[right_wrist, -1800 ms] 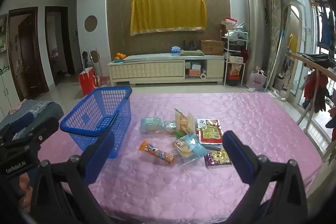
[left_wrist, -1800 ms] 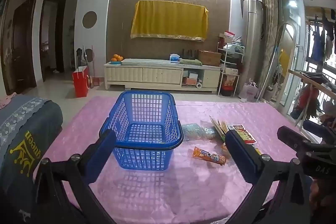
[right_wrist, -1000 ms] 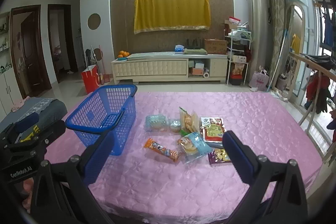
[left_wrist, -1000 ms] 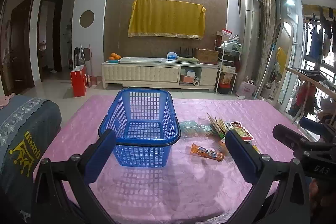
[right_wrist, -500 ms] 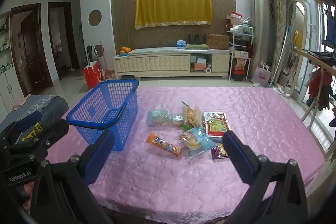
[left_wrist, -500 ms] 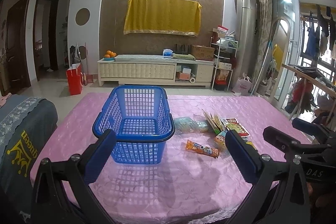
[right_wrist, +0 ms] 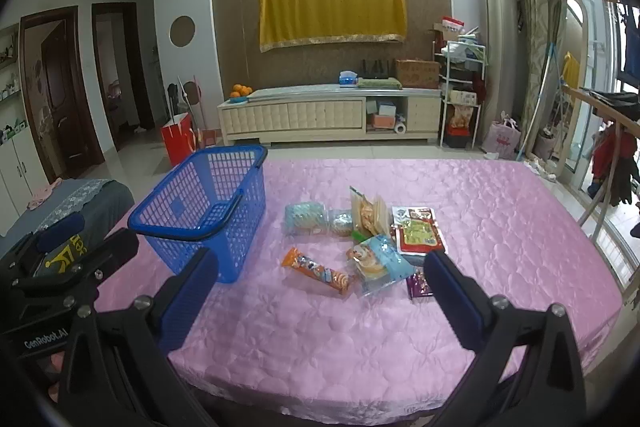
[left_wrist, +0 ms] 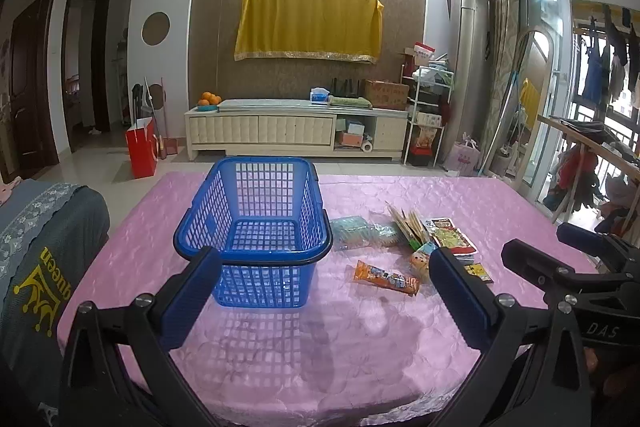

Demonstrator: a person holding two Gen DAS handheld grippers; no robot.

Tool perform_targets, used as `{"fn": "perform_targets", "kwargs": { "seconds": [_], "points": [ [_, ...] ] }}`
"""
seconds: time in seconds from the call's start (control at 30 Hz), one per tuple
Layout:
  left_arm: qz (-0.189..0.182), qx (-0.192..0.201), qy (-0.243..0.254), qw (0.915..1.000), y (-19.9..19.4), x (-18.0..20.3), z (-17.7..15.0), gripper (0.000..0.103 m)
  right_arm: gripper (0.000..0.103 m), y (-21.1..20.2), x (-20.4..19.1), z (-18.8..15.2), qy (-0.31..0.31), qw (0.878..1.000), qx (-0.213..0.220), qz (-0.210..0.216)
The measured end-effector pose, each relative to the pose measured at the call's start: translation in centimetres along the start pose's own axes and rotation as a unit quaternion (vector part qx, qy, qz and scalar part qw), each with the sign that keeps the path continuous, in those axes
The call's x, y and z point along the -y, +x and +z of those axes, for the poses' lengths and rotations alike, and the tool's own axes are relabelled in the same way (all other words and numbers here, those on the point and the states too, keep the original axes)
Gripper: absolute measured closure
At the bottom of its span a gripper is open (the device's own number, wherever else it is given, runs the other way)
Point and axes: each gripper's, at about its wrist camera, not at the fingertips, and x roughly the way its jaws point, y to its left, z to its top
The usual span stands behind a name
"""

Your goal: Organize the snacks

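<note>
An empty blue plastic basket [left_wrist: 256, 223] [right_wrist: 204, 203] stands on the pink tablecloth [left_wrist: 360, 339] [right_wrist: 500, 227]. Right of it lie several snack packs: an orange bar [left_wrist: 386, 277] [right_wrist: 318, 271], a light blue pack [right_wrist: 380, 263], a clear green pack [left_wrist: 352, 229] [right_wrist: 306, 217], a red and yellow pack [left_wrist: 450, 235] [right_wrist: 416, 229] and a purple pack [right_wrist: 418, 283]. My left gripper [left_wrist: 324, 291] is open and empty, above the near table edge in front of the basket. My right gripper [right_wrist: 320, 291] is open and empty, near the front edge before the snacks.
A grey cushioned seat [left_wrist: 36, 251] [right_wrist: 72, 203] stands at the table's left. A cream TV cabinet [left_wrist: 296, 131] stands against the far wall, with a red bag [left_wrist: 142, 147] on the floor. A clothes rack [left_wrist: 592, 163] is at the right.
Both grippers have drawn back and risen a little from the table, so more of the cloth shows. The basket and snacks have not moved. Both stay open.
</note>
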Motion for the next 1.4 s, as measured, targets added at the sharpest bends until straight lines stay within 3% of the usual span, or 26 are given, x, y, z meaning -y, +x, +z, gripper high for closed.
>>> {"fn": "perform_targets", "kwargs": {
  "seconds": [0.93, 1.4],
  "points": [
    [-0.005, -0.015, 0.001, 0.9999, 0.4, 0.2, 0.1, 0.000, 0.000, 0.2, 0.5, -0.3, -0.002, 1.000, -0.010, -0.005],
    [-0.015, -0.014, 0.029, 0.9994, 1.9, 2.9, 2.4, 0.000, 0.000, 0.1, 2.6, 1.6, 0.001, 1.000, -0.004, -0.013]
  ]
}}
